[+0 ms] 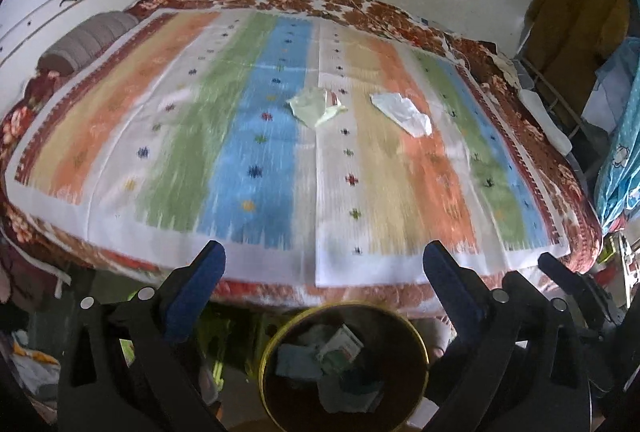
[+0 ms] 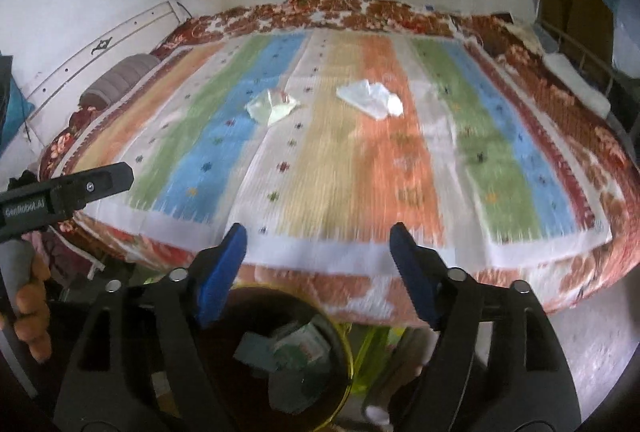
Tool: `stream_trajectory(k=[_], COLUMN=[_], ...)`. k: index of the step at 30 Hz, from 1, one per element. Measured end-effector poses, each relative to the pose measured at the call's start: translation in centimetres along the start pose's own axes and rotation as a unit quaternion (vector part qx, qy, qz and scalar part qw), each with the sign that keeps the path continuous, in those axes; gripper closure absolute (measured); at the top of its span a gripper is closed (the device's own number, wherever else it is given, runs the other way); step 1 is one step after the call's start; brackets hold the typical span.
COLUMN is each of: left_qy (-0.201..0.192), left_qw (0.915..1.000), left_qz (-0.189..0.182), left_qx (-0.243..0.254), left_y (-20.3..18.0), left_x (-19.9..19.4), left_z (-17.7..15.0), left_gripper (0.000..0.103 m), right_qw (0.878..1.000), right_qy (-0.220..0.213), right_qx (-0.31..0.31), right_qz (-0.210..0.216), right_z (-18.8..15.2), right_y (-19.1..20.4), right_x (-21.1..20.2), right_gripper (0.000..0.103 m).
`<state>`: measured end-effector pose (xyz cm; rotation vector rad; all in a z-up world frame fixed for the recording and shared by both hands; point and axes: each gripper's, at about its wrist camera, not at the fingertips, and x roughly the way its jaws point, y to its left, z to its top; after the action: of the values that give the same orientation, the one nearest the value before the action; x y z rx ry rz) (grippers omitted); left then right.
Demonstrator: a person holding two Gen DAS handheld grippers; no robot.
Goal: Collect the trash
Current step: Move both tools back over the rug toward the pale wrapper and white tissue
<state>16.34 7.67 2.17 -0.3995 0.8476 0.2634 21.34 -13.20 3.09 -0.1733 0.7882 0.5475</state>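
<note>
Two pieces of trash lie near the middle of the striped bedspread [image 1: 248, 136]: a pale green wrapper [image 1: 314, 107] [image 2: 272, 107] and a white crumpled paper [image 1: 402, 112] [image 2: 370, 97] to its right. A round dark bin with a yellow rim [image 1: 344, 364] [image 2: 280, 356] stands on the floor by the bed's near edge and holds several scraps. My left gripper [image 1: 324, 264] is open and empty above the bin. My right gripper [image 2: 318, 244] is open and empty above the bin and the bed edge. The left gripper's body [image 2: 68, 192] shows at the left of the right wrist view.
The bed fills the view, with a floral blanket [image 1: 360, 8] under the spread and a grey bolster [image 1: 88, 40] at the far left. A white wall lies behind. Hanging clothes [image 1: 576, 16] and a blue bag [image 1: 620, 160] stand at the right.
</note>
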Motion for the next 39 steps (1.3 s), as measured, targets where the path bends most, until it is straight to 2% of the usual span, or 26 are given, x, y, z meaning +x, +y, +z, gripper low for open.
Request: stream_trajectory(k=[2, 3, 4, 6, 11, 15, 19, 25, 29, 32, 36, 39], left_qy=[-0.004, 0.0, 0.006, 0.007, -0.007, 0.013, 0.035, 0.028, 0.026, 0.019, 0.023, 0.032], left_qw=[0.9999, 1.0, 0.9996, 0.9989, 0.9988, 0.9979, 0.9952, 0.997, 0.997, 0.9978, 0.9977, 0.997], left_qz=[-0.005, -0.008, -0.026, -0.042, -0.048, -0.057, -0.074, -0.065, -0.073, -0.06, -0.064, -0.07], left_qx=[0.009, 0.003, -0.014, -0.021, -0.008, -0.026, -0.053, -0.032, -0.008, 0.017, 0.005, -0.002], left_y=[0.1, 0.3, 0.7, 0.9, 0.5, 1.1, 1.6, 1.8, 2.2, 2.3, 3.1, 3.5], left_x=[0.6, 0.9, 1.4, 1.8, 3.4, 5.6, 7.4, 10.0, 12.3, 13.4, 14.9, 16.1], left_z=[1.0, 1.5, 2.2, 3.1, 5.0, 6.0, 6.8, 8.3, 9.3, 10.1, 11.4, 12.3], left_gripper=[0.006, 0.006, 0.006, 0.006, 0.006, 0.006, 0.006, 0.006, 0.007, 0.007, 0.007, 0.008], right_qw=[1.0, 1.0, 0.999, 0.999, 0.999, 0.998, 0.998, 0.998, 0.999, 0.999, 0.999, 1.0], right_qy=[-0.002, 0.0, -0.002, -0.007, -0.023, -0.036, -0.048, -0.055, -0.038, -0.036, -0.029, -0.013], right_qx=[0.005, 0.018, 0.029, 0.032, 0.04, 0.043, 0.029, 0.014, 0.025, 0.017, 0.017, 0.018], right_qz=[-0.008, 0.002, 0.019, 0.013, 0.008, 0.003, -0.008, -0.014, -0.014, -0.016, -0.015, 0.008], right_z=[0.6, 0.9, 1.4, 2.2, 3.8, 5.0, 6.1, 7.3, 7.5, 7.9, 8.6, 9.2], right_y=[-0.4, -0.8, -1.1, -1.6, -2.5, -3.5, -4.1, -5.2, -5.9, -5.9, -6.4, -6.8], right_x=[0.7, 1.1, 1.5, 2.1, 3.3, 4.8, 6.0, 8.8, 11.2, 12.4, 14.1, 15.6], right_gripper=[0.028, 0.028, 0.026, 0.021, 0.014, 0.009, 0.009, 0.009, 0.009, 0.009, 0.009, 0.009])
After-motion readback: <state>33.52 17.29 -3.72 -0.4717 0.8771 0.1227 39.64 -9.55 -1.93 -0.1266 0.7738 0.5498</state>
